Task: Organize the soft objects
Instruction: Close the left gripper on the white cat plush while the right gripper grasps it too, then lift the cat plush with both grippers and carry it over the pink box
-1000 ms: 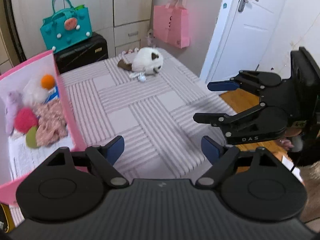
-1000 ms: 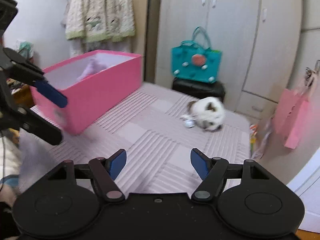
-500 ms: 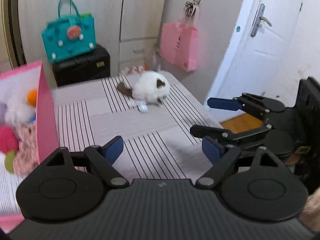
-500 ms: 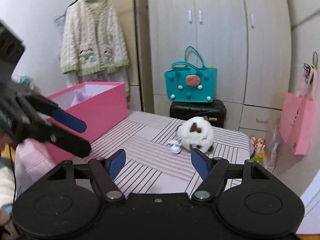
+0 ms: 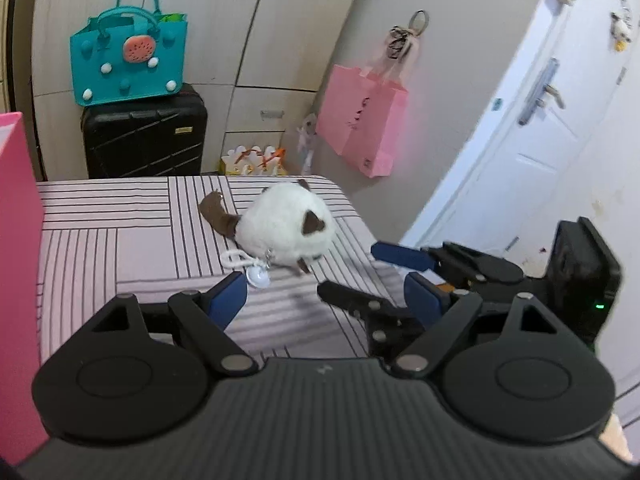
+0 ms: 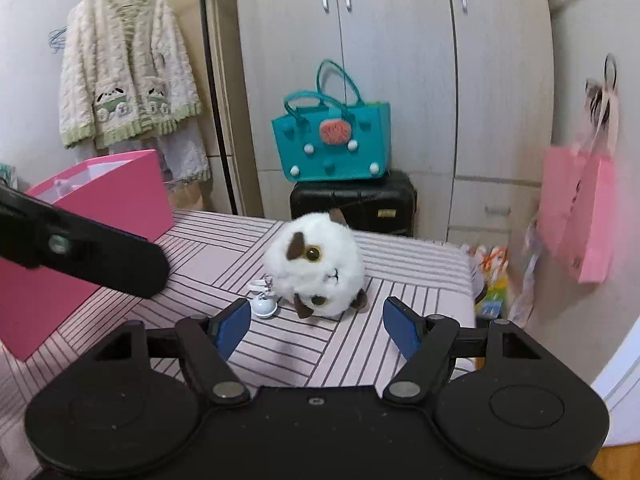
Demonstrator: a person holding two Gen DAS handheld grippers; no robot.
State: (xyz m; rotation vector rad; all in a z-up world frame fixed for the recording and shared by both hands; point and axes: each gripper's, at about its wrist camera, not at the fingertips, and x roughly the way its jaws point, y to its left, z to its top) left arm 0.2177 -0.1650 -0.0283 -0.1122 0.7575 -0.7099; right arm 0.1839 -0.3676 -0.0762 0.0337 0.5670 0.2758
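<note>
Left wrist view showed the left hand-held gripper [image 5: 326,298] with its 2 blue-padded fingers spread apart and nothing between them, above the striped bench [image 5: 120,240]. A white plush cat [image 5: 286,228] with brown ears and a brown tail lay on the bench ahead of the fingers, near the far right corner, apart from the pads. A small white bell [image 5: 258,278] on a cord lay at the cat's near side, just beside the left finger's tip in the picture. To the right, the right hand-held gripper [image 5: 360,276] reached in sideways, its jaws also apart, with the cat just beyond its tips. A pink box [image 5: 18,280] stood at the left edge of the bench. Behind the bench a teal bag [image 5: 128,64] sat on a black suitcase [image 5: 144,140], and a pink bag [image 5: 360,120] hung on the wall beside a white door [image 5: 540,140].

Right wrist view showed the right hand-held gripper [image 6: 316,328] open and empty, the plush cat [image 6: 316,268] lying just ahead of the gap between its fingers, not touched by either pad. The bell [image 6: 264,305] lay just beside the left pad. 1 black finger of the left hand-held gripper [image 6: 80,252] crossed in from the left, in front of the pink box [image 6: 100,196]. A cream cardigan [image 6: 128,72] hung on the wall behind.
</note>
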